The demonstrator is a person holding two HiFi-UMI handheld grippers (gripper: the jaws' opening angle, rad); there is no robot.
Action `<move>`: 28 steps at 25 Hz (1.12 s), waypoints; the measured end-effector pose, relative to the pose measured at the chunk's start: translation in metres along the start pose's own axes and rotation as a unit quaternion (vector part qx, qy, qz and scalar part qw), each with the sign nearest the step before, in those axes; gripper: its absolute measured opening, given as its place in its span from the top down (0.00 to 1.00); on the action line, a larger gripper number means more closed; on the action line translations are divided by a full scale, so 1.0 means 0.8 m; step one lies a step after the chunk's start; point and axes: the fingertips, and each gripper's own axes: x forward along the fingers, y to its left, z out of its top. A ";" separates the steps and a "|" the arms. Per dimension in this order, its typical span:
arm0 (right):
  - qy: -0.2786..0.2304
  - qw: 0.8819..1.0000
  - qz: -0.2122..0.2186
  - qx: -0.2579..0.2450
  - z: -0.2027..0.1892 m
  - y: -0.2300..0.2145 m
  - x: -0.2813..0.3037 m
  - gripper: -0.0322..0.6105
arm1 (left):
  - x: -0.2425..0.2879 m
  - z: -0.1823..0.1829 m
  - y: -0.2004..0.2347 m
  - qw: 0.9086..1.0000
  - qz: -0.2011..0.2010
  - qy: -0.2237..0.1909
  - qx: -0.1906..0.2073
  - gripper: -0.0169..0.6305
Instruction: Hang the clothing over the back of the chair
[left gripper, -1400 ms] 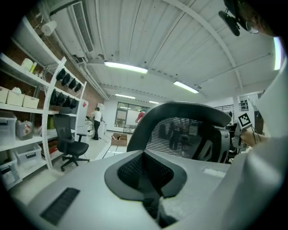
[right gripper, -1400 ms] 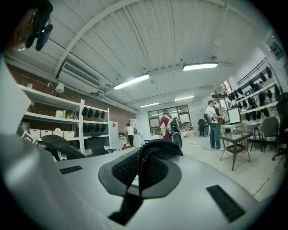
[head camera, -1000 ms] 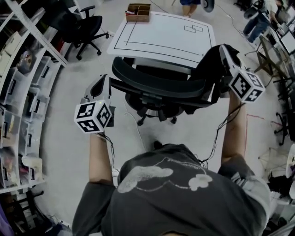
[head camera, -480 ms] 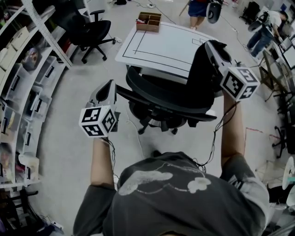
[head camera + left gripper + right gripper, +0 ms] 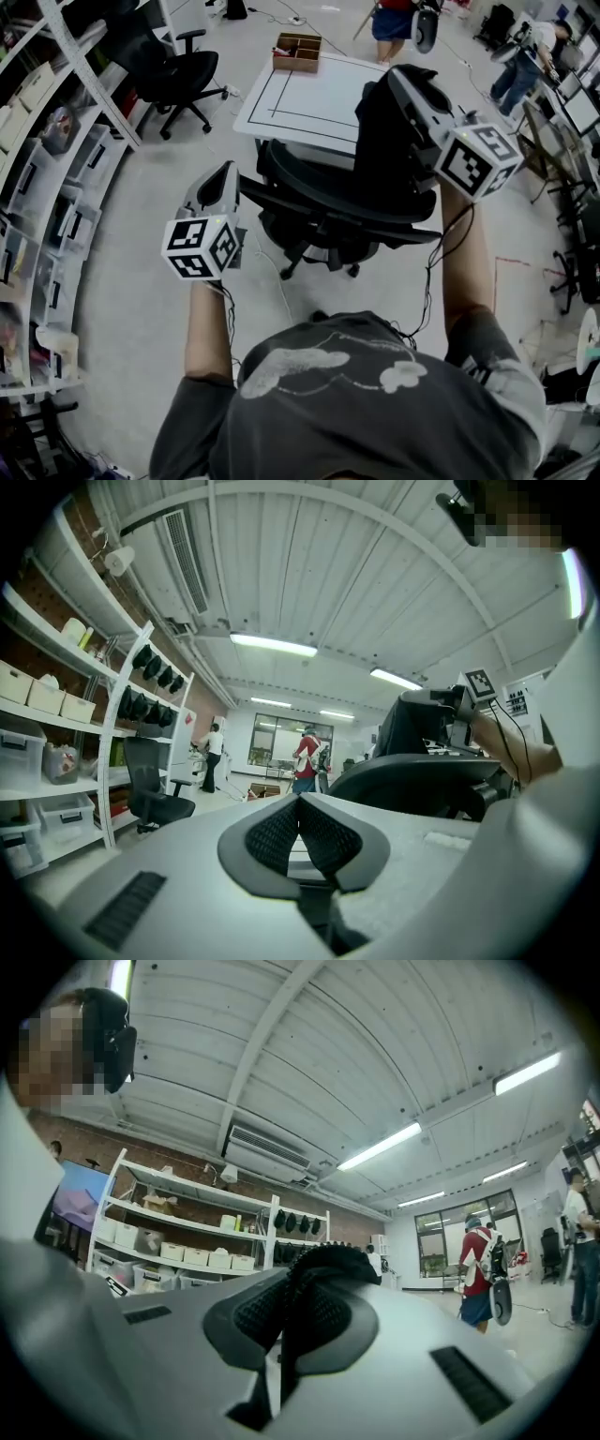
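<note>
A black office chair stands in front of me, and its curved backrest (image 5: pixel 330 199) (image 5: pixel 412 782) runs between my two grippers. My right gripper (image 5: pixel 397 77) (image 5: pixel 298 1288) is shut on a black garment (image 5: pixel 384 141) (image 5: pixel 330 1258), which hangs bunched above the right part of the backrest. In the left gripper view the garment (image 5: pixel 414 726) shows dark above the chair. My left gripper (image 5: pixel 225 174) (image 5: pixel 300 804) sits just left of the backrest's left end, its pads together with nothing between them.
A white table (image 5: pixel 309 98) stands behind the chair with a wooden box (image 5: pixel 298 52) at its far edge. Another black chair (image 5: pixel 173 66) and storage shelves (image 5: pixel 47 187) are on the left. People (image 5: pixel 389 19) stand at the back.
My right gripper has carried the garment up and to the left, from beside the backrest's right end to above it. The left gripper has hardly moved.
</note>
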 end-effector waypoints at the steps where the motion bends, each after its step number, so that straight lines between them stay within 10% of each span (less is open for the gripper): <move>1: -0.006 1.000 0.010 0.002 0.005 0.013 0.001 0.95 | -0.002 0.002 -0.001 1.000 -0.004 -0.002 0.001 0.97; 14: -0.027 0.999 0.041 -0.017 0.030 0.145 -0.026 0.95 | -0.064 0.006 -0.010 0.999 -0.053 -0.008 0.008 0.97; 28: 0.003 0.998 -0.064 -0.019 -0.032 0.239 -0.141 0.95 | -0.140 -0.017 -0.044 0.988 -0.154 0.001 -0.014 0.97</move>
